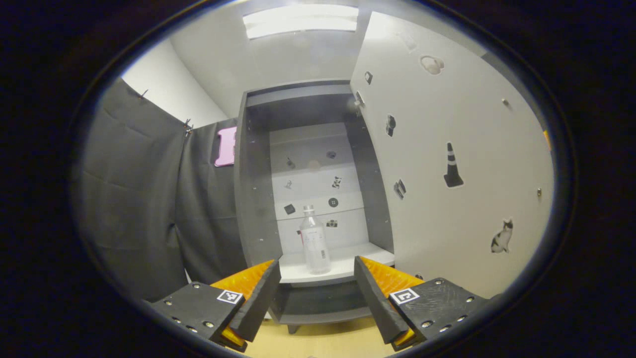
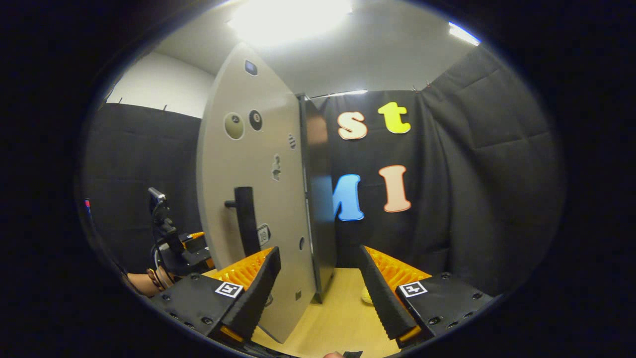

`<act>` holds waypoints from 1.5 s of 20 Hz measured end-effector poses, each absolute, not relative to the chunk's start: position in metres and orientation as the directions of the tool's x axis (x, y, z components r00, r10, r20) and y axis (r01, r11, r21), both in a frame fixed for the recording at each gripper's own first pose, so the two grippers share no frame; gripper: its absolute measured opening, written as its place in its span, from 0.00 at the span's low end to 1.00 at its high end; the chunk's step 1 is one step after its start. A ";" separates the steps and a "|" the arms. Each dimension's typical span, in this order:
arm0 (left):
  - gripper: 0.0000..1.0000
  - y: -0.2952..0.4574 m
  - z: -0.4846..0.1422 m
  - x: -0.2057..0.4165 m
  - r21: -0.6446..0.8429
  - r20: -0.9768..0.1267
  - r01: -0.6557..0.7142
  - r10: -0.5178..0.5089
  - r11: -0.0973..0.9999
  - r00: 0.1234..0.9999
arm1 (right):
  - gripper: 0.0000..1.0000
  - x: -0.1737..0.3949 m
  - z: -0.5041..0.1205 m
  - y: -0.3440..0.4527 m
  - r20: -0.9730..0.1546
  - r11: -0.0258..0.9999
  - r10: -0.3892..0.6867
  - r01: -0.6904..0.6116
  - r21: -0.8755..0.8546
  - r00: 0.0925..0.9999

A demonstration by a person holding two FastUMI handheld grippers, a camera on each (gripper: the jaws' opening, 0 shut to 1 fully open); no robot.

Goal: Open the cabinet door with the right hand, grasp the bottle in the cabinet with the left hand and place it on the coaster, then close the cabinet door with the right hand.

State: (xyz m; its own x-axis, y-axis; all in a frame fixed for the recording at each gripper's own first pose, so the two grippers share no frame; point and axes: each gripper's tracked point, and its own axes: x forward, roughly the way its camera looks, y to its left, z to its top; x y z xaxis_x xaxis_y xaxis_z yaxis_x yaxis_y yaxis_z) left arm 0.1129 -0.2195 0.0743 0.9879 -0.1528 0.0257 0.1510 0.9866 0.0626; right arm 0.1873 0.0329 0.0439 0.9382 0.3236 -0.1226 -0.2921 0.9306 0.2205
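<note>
Door is open, so step one looks done; the bottle grab is the step in hand.

Left gripper view, nearest first: left hand-held gripper (image 1: 317, 293) released, jaws spread wide, nothing between them, hanging over the wooden desk (image 1: 318, 343) short of the cabinet (image 1: 256, 199). Past the fingertips, the bottle (image 1: 314, 240) stands upright on the cabinet's white shelf (image 1: 348, 266), long axis vertical, cap up, base flat on the shelf, near the front edge and roughly centred between the two fingers. Cabinet door (image 1: 447, 164) swung open to the right of the opening.

Right gripper view: right hand-held gripper (image 2: 318, 288) also released and empty, just off the door's free edge; dark door handle (image 2: 246, 219) on the outer face, left finger (image 2: 258, 288) near it but apart. Farther off at left, the other gripper with a hand and wrist behind it.

Next move, my read: push the left gripper straight in, level, jaws either side of the bottle's body, then close. Coaster location: cannot tell.
</note>
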 end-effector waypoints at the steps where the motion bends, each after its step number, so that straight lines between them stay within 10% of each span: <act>1: 0.89 -0.223 0.077 0.125 0.057 0.026 0.170 -0.172 0.984 0.985 | 0.97 0.190 0.036 0.018 -0.143 0.949 0.267 -0.235 0.209 0.953; 13: 0.91 -0.219 0.046 0.284 -0.020 -0.051 0.223 -0.223 0.975 0.973 | 0.98 0.224 -0.018 -0.015 -0.280 0.989 0.014 0.028 0.144 0.960; 25: 0.91 -0.227 -0.006 0.352 -0.037 -0.129 0.271 -0.273 0.962 0.953 | 0.98 0.254 -0.037 0.008 -0.331 0.988 -0.024 0.072 0.134 0.943; 30: 0.76 -0.225 -0.008 0.354 -0.047 -0.127 0.278 -0.282 0.959 0.951 | 0.98 0.258 -0.042 0.014 -0.339 0.990 -0.018 0.066 0.128 0.941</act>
